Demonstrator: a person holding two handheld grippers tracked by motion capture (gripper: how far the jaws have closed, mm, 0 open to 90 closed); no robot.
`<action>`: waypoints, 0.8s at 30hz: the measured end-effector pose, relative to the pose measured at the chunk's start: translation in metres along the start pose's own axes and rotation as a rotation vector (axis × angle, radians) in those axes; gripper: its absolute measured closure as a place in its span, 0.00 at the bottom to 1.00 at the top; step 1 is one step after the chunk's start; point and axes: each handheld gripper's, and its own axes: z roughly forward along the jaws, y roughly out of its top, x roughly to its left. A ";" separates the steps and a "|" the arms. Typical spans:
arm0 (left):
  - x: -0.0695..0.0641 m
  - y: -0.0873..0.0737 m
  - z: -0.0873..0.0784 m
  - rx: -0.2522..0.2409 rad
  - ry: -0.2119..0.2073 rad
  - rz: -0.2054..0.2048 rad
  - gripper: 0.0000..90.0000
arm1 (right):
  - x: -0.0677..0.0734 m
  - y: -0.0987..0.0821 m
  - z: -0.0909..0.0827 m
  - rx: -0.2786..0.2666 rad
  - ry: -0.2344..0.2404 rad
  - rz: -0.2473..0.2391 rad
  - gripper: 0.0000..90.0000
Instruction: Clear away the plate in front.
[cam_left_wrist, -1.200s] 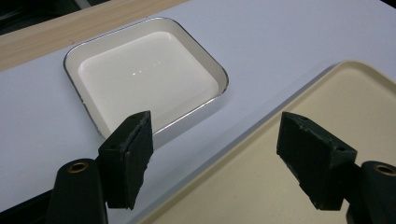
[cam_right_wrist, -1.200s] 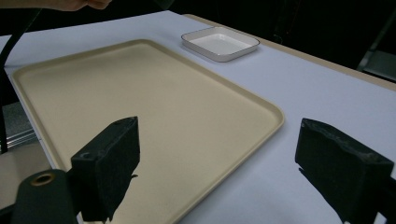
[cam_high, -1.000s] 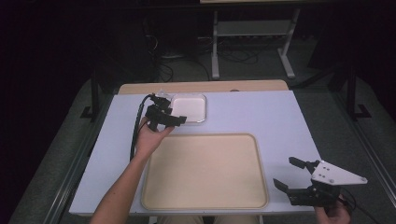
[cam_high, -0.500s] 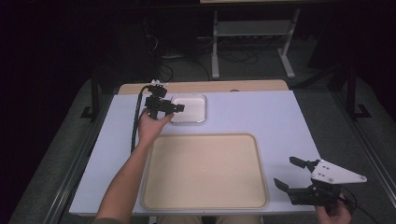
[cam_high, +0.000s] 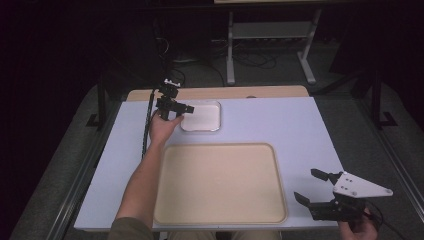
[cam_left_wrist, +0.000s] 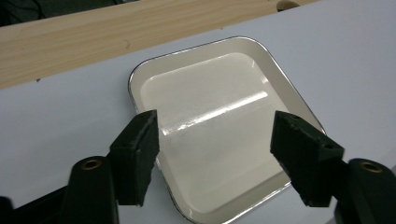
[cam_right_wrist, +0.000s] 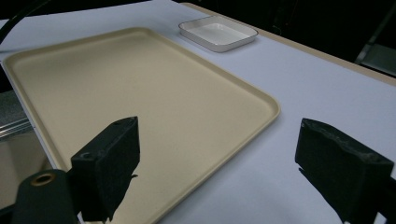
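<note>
The white dish (cam_high: 201, 116) is found near the table's (cam_high: 280, 120) far edge. The left gripper (cam_high: 176, 111), jaws spread and lately narrowing with nothing pinched, is poised at the dish's left rim. The right gripper (cam_high: 314, 189), spread wide, is held well apart, beyond the beige tray (cam_high: 220, 185).

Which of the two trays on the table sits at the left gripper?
The small white tray at the table's far edge: the left gripper hovers at its left rim. The large beige tray lies nearer the person.
</note>
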 end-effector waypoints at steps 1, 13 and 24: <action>0.001 0.000 0.002 0.005 -0.002 -0.008 0.38 | 0.000 0.000 0.000 0.002 0.000 -0.001 0.14; 0.011 -0.006 0.016 -0.001 0.031 -0.065 0.59 | -0.002 -0.001 -0.002 0.005 -0.007 0.003 0.14; 0.023 -0.016 0.026 0.052 0.052 -0.176 0.60 | -0.002 -0.001 -0.002 0.005 -0.009 0.003 0.14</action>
